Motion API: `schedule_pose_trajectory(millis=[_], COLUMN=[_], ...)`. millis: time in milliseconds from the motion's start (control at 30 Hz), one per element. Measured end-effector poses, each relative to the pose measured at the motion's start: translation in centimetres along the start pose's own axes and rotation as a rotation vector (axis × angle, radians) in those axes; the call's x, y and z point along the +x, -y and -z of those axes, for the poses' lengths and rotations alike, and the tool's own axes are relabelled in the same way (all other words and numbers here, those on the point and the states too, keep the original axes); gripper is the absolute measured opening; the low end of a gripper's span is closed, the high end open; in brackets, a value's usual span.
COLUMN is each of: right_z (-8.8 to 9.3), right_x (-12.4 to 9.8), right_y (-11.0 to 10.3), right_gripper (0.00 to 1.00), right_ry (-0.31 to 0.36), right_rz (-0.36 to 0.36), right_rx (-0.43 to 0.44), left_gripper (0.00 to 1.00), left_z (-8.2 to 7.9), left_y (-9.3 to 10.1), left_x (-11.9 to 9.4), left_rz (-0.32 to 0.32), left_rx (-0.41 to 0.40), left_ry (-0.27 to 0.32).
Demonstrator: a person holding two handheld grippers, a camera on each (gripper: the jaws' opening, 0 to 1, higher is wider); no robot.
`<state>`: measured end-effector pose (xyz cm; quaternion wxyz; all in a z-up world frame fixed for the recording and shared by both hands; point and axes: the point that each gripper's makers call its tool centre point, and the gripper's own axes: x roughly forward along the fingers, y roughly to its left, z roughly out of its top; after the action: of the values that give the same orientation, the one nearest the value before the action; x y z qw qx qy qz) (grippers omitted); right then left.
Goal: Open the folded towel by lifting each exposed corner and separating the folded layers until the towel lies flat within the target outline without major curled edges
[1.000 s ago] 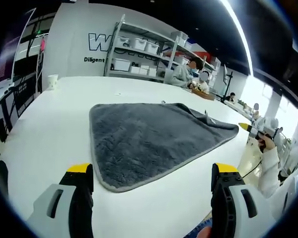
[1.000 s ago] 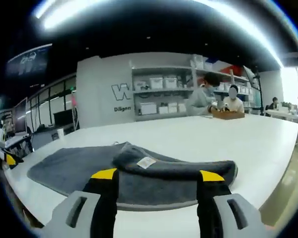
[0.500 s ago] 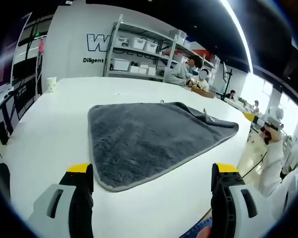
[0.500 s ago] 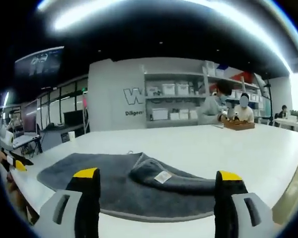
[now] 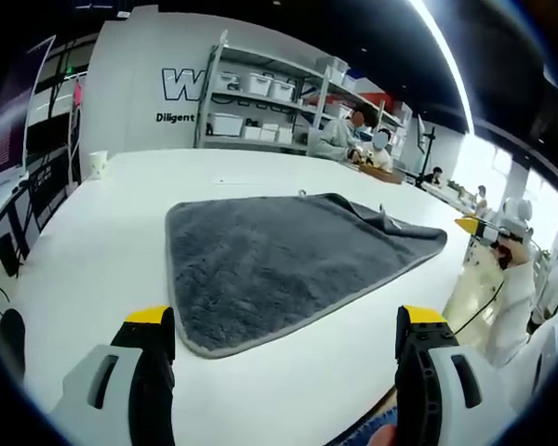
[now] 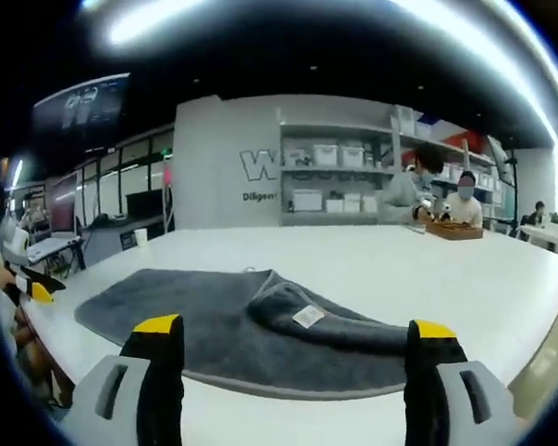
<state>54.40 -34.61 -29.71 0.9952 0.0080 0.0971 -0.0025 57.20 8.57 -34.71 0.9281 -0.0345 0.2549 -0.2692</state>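
Left gripper (image 5: 284, 325) had jaws spread wide, nothing between, above white table (image 5: 93, 251). Grey towel (image 5: 279, 255) lay ahead, near corner between jaws, far corner folded over. Right gripper (image 6: 296, 339) also spread, empty; towel (image 6: 223, 321) in front, folded layer with white label (image 6: 308, 316) on top.

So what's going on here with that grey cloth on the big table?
A person holds a pair of tongs in each hand over a white table, and both pairs are open and empty. A grey towel lies spread on the table, but one edge is folded back over itself in a thick roll with a small white label showing. Neither the left tongs nor the right tongs touch it.
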Motion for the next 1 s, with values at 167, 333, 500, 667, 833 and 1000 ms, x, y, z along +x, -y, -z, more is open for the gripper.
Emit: schedule_pose_trajectory(millis=[167,333,500,667,833,1000], right_z=[-0.2,-0.3,-0.4,-0.4,-0.4,-0.2], right_x=[0.2,0.3,0.3,0.5,0.6,0.6], right_y=[-0.7,-1.2,-1.3,-1.7,-2.2,-2.2], right_gripper=[0.99,0.99,0.99,0.99,0.99,0.99], right_ry=[0.006,0.006,0.014,0.01,0.009,0.005], right_rz=[-0.03,-0.047,-0.042,-0.044,-0.059,-0.058], right_rx=[0.008,0.005,0.002,-0.005,-0.01,-0.011], left_gripper=[0.98,0.98,0.98,0.98,0.98,0.98], left_z=[-0.1,0.0,-0.1,0.1,0.0,-0.1], left_y=[0.3,0.4,0.2,-0.2,0.0,0.3], left_x=[0.0,0.0,-0.1,-0.2,-0.1,0.1], left_rz=[0.002,0.004,0.006,0.003,0.011,0.015], left_rx=[0.006,0.011,0.007,-0.003,0.0,0.005], left_ry=[0.0,-0.003,0.002,0.003,0.007,0.005])
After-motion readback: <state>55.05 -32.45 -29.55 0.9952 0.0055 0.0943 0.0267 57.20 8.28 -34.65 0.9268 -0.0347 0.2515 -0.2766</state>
